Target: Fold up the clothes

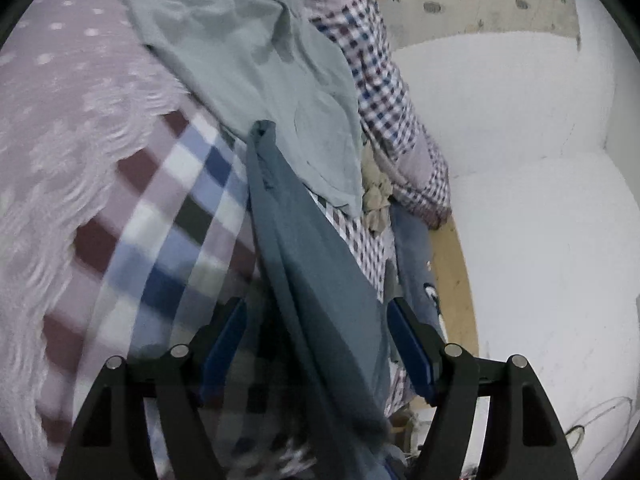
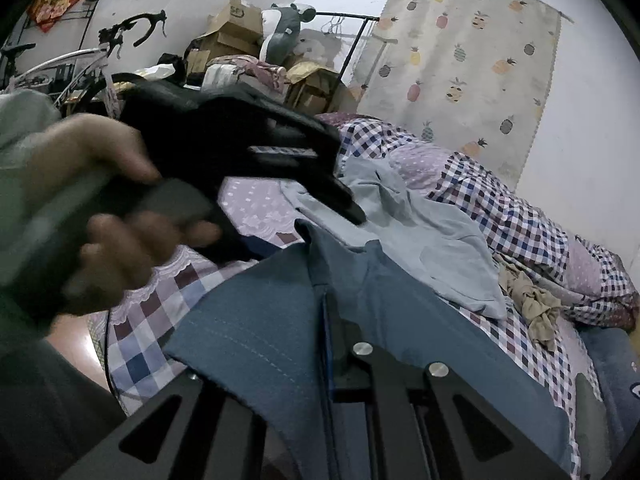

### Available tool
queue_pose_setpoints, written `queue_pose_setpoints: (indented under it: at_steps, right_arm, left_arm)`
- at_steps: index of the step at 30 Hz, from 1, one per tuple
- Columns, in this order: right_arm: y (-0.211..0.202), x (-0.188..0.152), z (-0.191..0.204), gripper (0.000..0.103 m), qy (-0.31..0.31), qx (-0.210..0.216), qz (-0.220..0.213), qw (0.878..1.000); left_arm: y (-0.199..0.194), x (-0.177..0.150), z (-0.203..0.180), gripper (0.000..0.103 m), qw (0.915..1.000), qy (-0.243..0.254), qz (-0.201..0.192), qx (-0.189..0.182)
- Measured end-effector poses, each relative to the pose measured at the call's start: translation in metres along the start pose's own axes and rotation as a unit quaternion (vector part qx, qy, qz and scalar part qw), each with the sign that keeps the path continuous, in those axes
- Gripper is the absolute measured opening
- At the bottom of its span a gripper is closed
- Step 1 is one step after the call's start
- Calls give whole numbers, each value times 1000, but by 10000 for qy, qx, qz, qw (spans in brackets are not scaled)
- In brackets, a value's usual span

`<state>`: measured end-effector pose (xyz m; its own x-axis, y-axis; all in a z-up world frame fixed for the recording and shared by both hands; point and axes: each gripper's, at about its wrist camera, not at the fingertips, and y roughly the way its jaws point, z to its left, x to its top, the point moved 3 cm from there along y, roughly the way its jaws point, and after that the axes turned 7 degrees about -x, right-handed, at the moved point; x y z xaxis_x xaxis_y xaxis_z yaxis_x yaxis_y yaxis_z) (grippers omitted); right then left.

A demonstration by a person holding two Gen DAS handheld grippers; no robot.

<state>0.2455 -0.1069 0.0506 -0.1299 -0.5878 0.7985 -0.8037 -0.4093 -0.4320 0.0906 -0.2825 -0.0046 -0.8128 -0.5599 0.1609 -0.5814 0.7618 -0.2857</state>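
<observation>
your right gripper [image 2: 332,320] is clamped on the dark blue garment [image 2: 256,332], lifted above the checked bed [image 1: 168,216]. your left gripper [image 1: 316,344] gapes wide with that cloth hanging between its fingers, ungripped. no neat fold shows; the pale blue garment [image 1: 248,52] lies crumpled beyond.

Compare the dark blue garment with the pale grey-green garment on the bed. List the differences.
Colour: the dark blue garment is a deep slate blue; the pale grey-green garment is far lighter.
Pose: the dark blue garment is lifted, with the right gripper shut on it; the pale grey-green garment lies untouched on the checked bedcover.
Surface: the dark blue garment hangs fairly smooth; the pale grey-green garment is rumpled.
Both are unfolded plain cloth.
</observation>
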Motion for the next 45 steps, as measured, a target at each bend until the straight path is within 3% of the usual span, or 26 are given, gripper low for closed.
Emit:
queue_pose_setpoints:
  at_steps: [3, 10, 14, 22, 25, 28, 33, 43, 45]
  right_arm:
    - [-2, 2, -8, 4, 59, 9, -13, 10000]
    - [-7, 5, -25, 4, 208, 50, -51, 9998]
    - [-14, 6, -33, 4, 279, 81, -86, 9995]
    - [-29, 6, -45, 4, 347, 136, -101, 9993]
    - [-32, 5, -46, 4, 349, 137, -90, 9993]
    - [-32, 5, -46, 4, 371, 142, -45, 9992]
    - [-33, 7, -42, 4, 408, 219, -1, 9989]
    - [-53, 39, -12, 4, 726, 711, -255, 9945]
    - [-59, 51, -12, 4, 928, 810, -391, 9916]
  left_arm:
    - [18, 20, -1, 76, 9996, 68, 284, 69]
    - [55, 61, 3, 76, 9980, 283, 446, 333]
    - [75, 83, 7, 68, 9969, 361, 488, 506]
    - [102, 106, 19, 32, 9944, 387, 629, 756]
    - [107, 112, 24, 13, 9946, 332, 564, 808]
    - [107, 114, 24, 9, 9945, 350, 468, 871]
    - [88, 120, 2, 7, 9939, 605, 223, 897]
    - [32, 132, -109, 5, 9868, 1426, -177, 744]
    - [31, 135, -119, 5, 9837, 1528, -124, 944]
